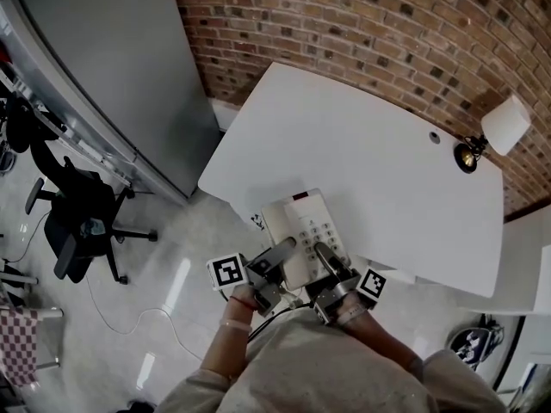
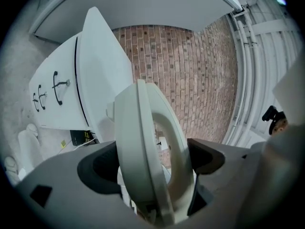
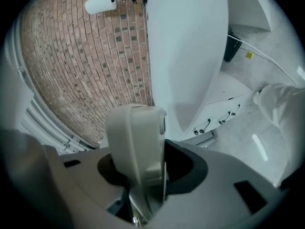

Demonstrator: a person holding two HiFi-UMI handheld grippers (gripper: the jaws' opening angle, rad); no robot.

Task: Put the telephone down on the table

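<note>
Two grippers share one load: the left gripper [image 1: 277, 252] has its jaws pressed onto the curved, pale side of the telephone [image 1: 301, 222], and the right gripper [image 1: 325, 256] clamps the opposite edge of the same body, so neither pair of jaws stands free. Both point level and away from the person, whose hands [image 1: 241, 304] sit just behind the marker cubes [image 1: 228, 271]. The telephone is cream-coloured, keypad [image 1: 317, 233] facing up, with a small dark window at its far end. It lies between the grippers at the near edge of the white table [image 1: 370, 162]: its far half is over the tabletop and its near half reaches past the rim toward the person. Whether its underside touches the surface cannot be told from above. Beyond it the tabletop runs toward a brick wall [image 1: 362, 24], with a small round hole [image 1: 434, 136] near its far right corner. Just past that corner is a lamp [image 1: 498, 129] with a white shade on a brass fitting. A tall grey cabinet [image 1: 112, 67] rises left of the table, and a black office chair [image 1: 77, 218] stands well apart on the pale floor [image 1: 164, 317].
</note>
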